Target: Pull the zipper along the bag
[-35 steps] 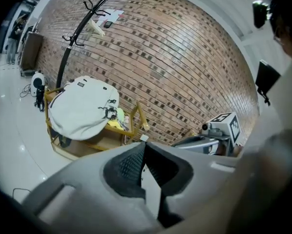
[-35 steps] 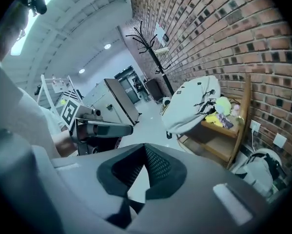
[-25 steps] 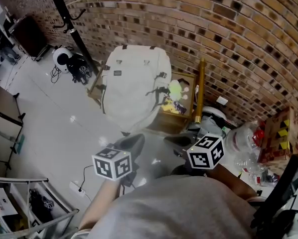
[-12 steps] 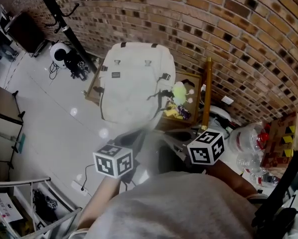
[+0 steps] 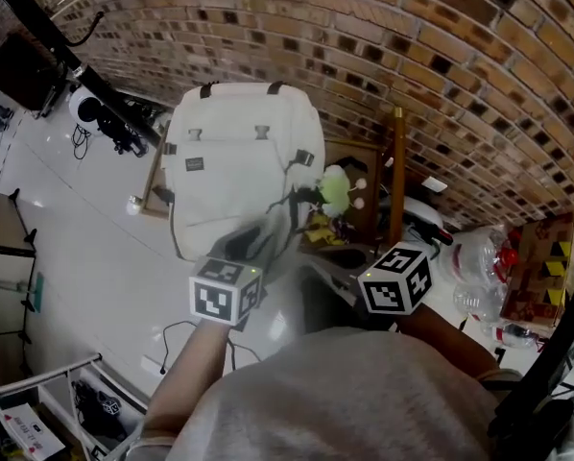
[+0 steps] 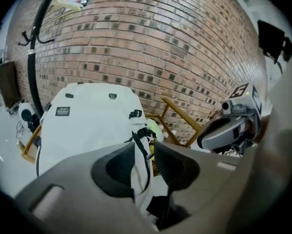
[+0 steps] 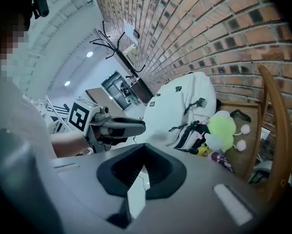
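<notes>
A white backpack (image 5: 234, 176) leans upright against the brick wall, with black straps (image 5: 301, 200) hanging at its right side. I cannot make out its zipper pull. My left gripper (image 5: 258, 243) hovers in front of the bag's lower edge, short of it. Its jaws are opening, and in the left gripper view (image 6: 145, 147) nothing lies between them; the backpack (image 6: 87, 126) shows beyond. My right gripper (image 5: 327, 269) is held beside the left one, lower right of the bag. Its jaws (image 7: 142, 146) meet, shut on nothing, with the backpack (image 7: 177, 106) further off.
A wooden chair frame (image 5: 394, 171) stands right of the bag with a green plush toy (image 5: 337, 185) on it. A black coat stand (image 5: 66, 60) and a white device (image 5: 83, 107) are at the left. Plastic bags and a box (image 5: 546, 248) crowd the right; cables (image 5: 172, 339) lie on the floor.
My left gripper has moved up and forward toward the backpack's lower edge, and its jaws have parted. The head view has swung so the bag sits lower and further left.
</notes>
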The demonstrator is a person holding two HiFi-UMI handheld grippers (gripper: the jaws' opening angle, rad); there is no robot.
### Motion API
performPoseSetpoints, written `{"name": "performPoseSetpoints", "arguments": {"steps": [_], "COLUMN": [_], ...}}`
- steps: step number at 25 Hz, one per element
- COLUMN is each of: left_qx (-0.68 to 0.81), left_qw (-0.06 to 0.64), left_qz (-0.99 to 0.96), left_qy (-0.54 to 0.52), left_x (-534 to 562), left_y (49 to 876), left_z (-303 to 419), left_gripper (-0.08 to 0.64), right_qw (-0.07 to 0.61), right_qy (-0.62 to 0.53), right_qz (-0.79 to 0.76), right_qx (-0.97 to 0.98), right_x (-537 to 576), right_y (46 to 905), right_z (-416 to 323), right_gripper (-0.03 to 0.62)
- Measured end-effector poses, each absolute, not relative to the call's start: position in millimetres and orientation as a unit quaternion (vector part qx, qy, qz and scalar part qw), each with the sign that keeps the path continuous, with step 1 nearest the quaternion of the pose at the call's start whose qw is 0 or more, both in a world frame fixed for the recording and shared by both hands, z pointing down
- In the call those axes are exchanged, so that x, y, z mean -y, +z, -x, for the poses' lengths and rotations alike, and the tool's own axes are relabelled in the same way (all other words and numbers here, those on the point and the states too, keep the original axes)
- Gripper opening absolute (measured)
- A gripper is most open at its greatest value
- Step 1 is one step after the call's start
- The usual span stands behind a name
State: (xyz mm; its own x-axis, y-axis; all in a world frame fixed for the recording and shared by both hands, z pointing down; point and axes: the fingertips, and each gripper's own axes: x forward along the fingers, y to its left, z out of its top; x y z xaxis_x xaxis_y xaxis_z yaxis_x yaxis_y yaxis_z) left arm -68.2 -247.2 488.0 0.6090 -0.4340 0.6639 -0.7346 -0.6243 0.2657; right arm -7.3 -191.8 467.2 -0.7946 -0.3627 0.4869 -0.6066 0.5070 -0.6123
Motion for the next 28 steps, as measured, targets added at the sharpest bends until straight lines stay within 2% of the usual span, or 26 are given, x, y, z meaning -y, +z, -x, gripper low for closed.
{"name": "performPoseSetpoints", "arguments": {"steps": [4, 7, 11, 16, 21, 22, 23, 24, 28], "left_qx": [0.311, 0.311, 0.3, 0.28, 0.28, 0.283, 0.285, 0.285, 0.288], "left_qw": [0.223, 0.213, 0.155, 0.15, 0.158, 0.162, 0.164, 0.169, 0.201], "left_qz": [-0.865, -0.859, -0.855, -0.853, -0.847, -0.846, -0.845, -0.844, -0.842], "left_qy": [0.325, 0.346, 0.394, 0.414, 0.423, 0.421, 0.421, 0.421, 0.41], "left_x": [275, 293, 312, 314, 313, 314, 316, 316, 316], "left_y": [512, 530, 555, 579, 595, 595, 595, 595, 592], "left_z": [50, 45, 40, 29, 29, 29, 30, 31, 36], "left_gripper": [0.187, 0.187, 0.187, 0.185, 0.147, 0.124, 0.052, 0.035, 0.025], "right_qw": [0.154, 0.161, 0.166, 0.158, 0.162, 0.162, 0.162, 0.163, 0.165], "right_qy": [0.421, 0.429, 0.439, 0.457, 0.451, 0.451, 0.451, 0.451, 0.451], "right_qz": [-0.29, -0.29, -0.293, -0.289, -0.283, -0.282, -0.282, -0.283, -0.283], "right_qx": [0.846, 0.841, 0.833, 0.826, 0.831, 0.831, 0.831, 0.831, 0.83], "right_x": [208, 215, 226, 236, 242, 243, 243, 244, 244], "right_y": [479, 488, 498, 505, 504, 503, 503, 504, 505], "right_z": [-3, -7, -13, -13, -7, -7, -7, -7, -7], "right_gripper": [0.001, 0.0, 0.002, 0.002, 0.002, 0.001, 0.001, 0.002, 0.001]}}
